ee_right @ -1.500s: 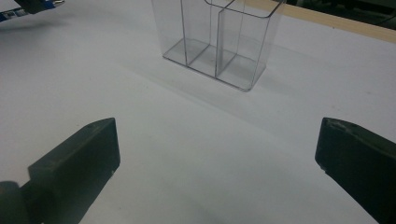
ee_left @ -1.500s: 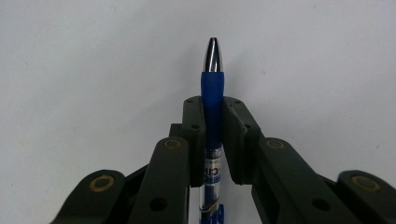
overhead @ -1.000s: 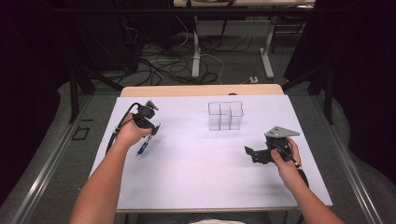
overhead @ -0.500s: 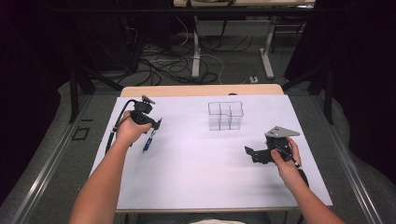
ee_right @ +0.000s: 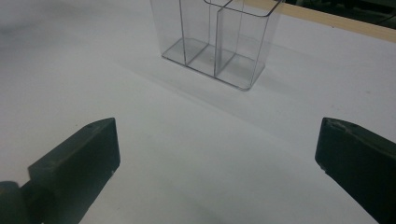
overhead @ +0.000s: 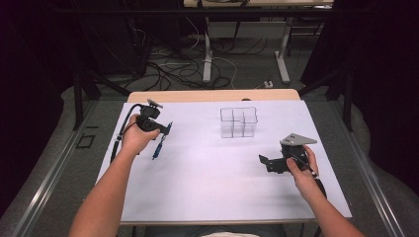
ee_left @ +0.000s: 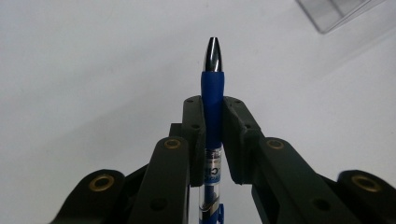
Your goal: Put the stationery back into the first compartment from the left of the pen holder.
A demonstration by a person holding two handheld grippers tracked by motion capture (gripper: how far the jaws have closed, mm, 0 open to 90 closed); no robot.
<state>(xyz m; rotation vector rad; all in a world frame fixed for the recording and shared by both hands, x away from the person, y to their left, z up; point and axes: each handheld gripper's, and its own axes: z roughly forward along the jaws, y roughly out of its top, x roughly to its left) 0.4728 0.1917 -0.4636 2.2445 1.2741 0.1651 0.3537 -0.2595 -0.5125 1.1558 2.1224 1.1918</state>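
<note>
White covering spreads over the desk (overhead: 207, 187) in the high view, cables littering the floor behind. The left tongs (overhead: 165, 131) hold a blue pen (overhead: 158, 145) hanging above the sheet, well apart from the clear organizer (overhead: 238, 122); the right tongs (overhead: 264, 162) hover idle.

From the left gripper view, the jaws are clamped on the pen's grip (ee_left: 213, 100), tip forward. Only a short stretch is pinched, so it could swivel or slip.

From the right gripper view, the jaws stand wide apart, facing the organizer (ee_right: 217, 37). Its narrow compartments risk a missed drop.
</note>
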